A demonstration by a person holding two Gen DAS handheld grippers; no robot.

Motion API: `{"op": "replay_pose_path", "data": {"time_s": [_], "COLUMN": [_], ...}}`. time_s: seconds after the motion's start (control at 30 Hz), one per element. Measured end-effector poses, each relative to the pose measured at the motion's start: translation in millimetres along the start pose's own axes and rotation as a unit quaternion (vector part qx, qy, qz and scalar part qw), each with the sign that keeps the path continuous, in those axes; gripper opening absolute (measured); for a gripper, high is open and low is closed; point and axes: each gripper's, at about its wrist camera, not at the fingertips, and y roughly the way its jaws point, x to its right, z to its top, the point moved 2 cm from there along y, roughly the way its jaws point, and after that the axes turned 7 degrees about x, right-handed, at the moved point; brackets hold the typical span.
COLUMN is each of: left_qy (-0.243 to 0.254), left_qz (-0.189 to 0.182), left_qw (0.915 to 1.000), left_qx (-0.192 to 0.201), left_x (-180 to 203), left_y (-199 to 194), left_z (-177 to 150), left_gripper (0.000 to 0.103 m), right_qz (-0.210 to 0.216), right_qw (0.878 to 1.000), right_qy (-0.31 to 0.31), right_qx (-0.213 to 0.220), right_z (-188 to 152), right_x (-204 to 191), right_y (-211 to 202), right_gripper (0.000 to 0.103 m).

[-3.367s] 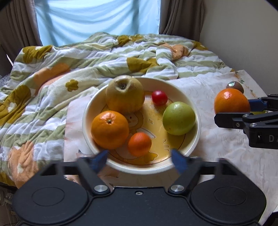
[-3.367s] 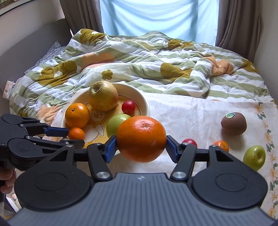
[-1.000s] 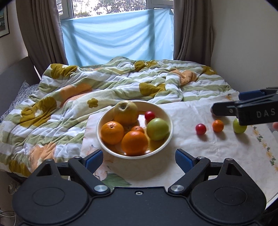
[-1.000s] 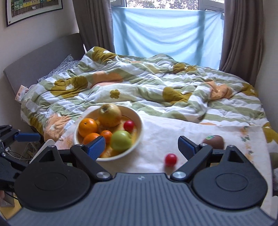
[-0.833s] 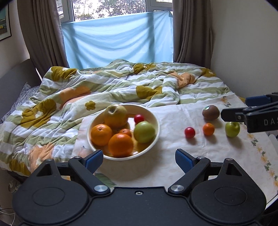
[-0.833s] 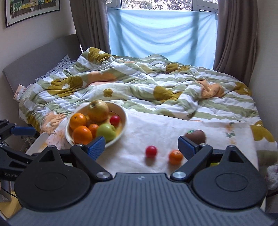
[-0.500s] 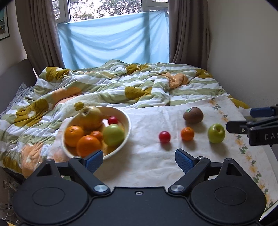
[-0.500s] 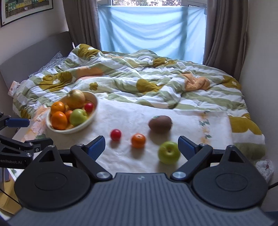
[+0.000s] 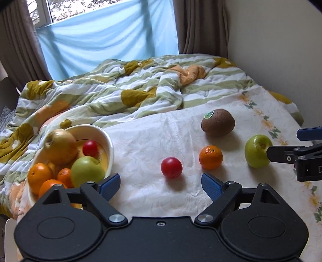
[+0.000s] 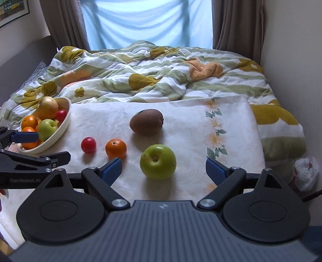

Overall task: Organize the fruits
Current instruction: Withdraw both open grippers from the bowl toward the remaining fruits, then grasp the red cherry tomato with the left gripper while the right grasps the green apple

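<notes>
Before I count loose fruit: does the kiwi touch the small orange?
Apart. The right wrist view shows white cloth between the kiwi and the small orange.

Wall picture cut by frame edge

Soft daylight through the blue sheet over the window, fruit shadows falling toward the cameras, fisheye bending at edges, background maybe slightly motion-blurred, no harsh glare.
</notes>
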Motion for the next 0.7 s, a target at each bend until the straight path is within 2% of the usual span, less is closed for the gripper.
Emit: {"op": "replay_pose_path", "data": {"time_s": [0.3,0.47,0.53,0.63,0.7], "left_qy": [0.020,0.026,0.026,0.034,0.036], "left_qz": [-0.025,-0.039,-0.046,-0.045,-0.047], "left_qw": [0.9991,0.9983,0.9978,0.9978,0.9976], "left_qx": [-0.029,-0.035,-0.039,-0.035,-0.036], "left_x": [-0.4,2.0,2.8,4.7,3.9], "left_y": [41.2,54.1,57.8,57.3,56.9], "left_z": [2.3,3.8,4.0,3.6,3.2], "left_gripper": [0.063,0.047,0.035,0.035,0.035], "right_qz": [-0.007,-0.007,-0.008,-0.006,-0.005], "right_qw": [1.000,0.999,0.999,0.999,0.999], "right_qy": [0.016,0.023,0.023,0.023,0.023], "right_qx": [-0.023,-0.032,-0.036,-0.042,-0.045], "right_z": [-0.6,-2.7,-4.2,-5.3,-5.4], "right_x": [-3.7,-5.6,-6.5,-8.3,-9.1], "right_y": [36.7,45.4,47.8,50.2,51.2], "right_gripper": [0.103,0.102,0.101,0.092,0.090]}}
